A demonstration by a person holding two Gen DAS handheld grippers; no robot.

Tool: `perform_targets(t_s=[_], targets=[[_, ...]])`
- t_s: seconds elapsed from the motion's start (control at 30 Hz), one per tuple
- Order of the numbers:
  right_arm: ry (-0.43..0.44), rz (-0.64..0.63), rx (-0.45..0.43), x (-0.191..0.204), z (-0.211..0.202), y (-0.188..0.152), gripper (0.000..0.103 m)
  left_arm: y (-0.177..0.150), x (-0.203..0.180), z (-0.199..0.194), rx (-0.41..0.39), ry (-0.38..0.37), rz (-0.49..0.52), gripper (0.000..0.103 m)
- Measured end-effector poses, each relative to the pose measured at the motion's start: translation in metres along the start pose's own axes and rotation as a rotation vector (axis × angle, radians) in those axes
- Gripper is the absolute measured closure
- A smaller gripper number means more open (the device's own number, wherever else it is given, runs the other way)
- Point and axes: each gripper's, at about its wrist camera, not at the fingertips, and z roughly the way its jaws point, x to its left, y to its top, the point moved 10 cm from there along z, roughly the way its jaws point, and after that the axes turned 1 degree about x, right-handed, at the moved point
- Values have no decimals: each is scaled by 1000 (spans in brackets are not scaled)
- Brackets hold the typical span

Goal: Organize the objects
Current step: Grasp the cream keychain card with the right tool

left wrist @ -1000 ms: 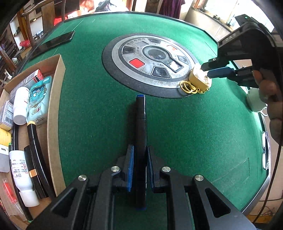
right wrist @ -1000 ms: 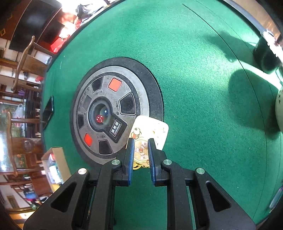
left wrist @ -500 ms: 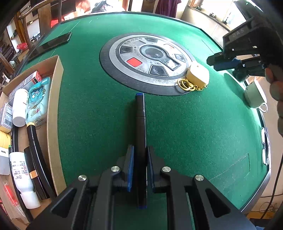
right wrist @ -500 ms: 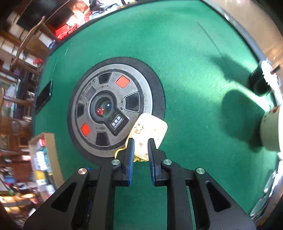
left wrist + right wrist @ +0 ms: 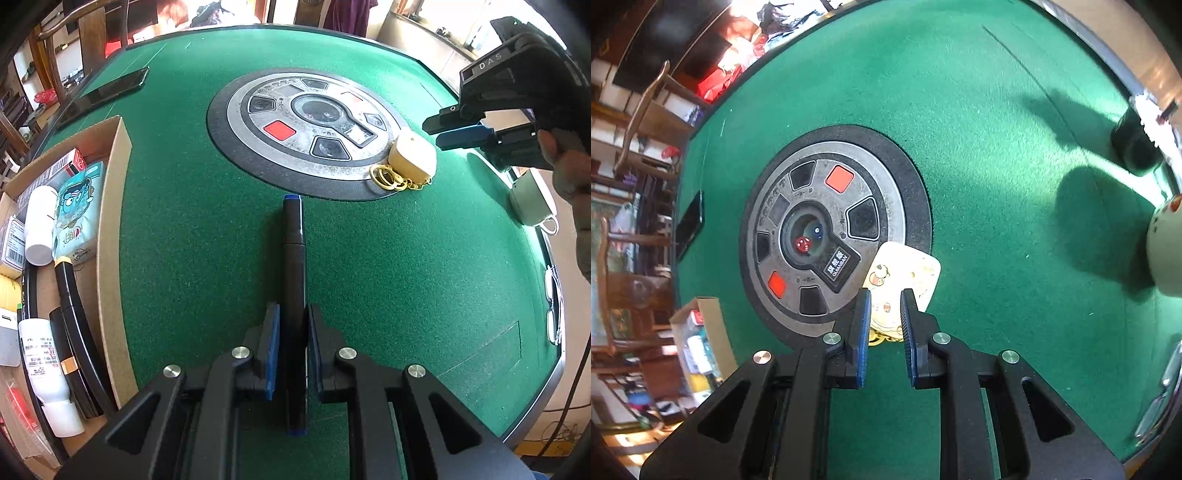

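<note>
Green felt table; left hand-held gripper clamps marker, right hand-held gripper closed, empty.

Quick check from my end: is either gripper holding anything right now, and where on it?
The left gripper is clamped on the black marker, gripping its rear half, near the blue tail end. The right gripper holds nothing; it sits above the cream keychain case.
</note>
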Motion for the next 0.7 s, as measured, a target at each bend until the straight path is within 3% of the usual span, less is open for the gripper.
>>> perform_targets(t_s=[0.1, 0.2, 0.43, 0.6, 0.7], targets=[[18, 1, -1, 3, 1, -3, 88, 0, 0, 0, 1, 0, 1, 89], [131, 15, -33, 14, -6, -4, 88, 0, 0, 0, 1, -1, 1, 89], [152, -14, 12, 20, -14, -12, 83, -1, 0, -1, 1, 0, 6, 89], [192, -20, -75, 23, -26, -8, 83, -1, 0, -2, 1, 0, 8, 89], [192, -44, -66, 26, -27, -9, 83, -1, -1, -2, 0, 0, 9, 89]])
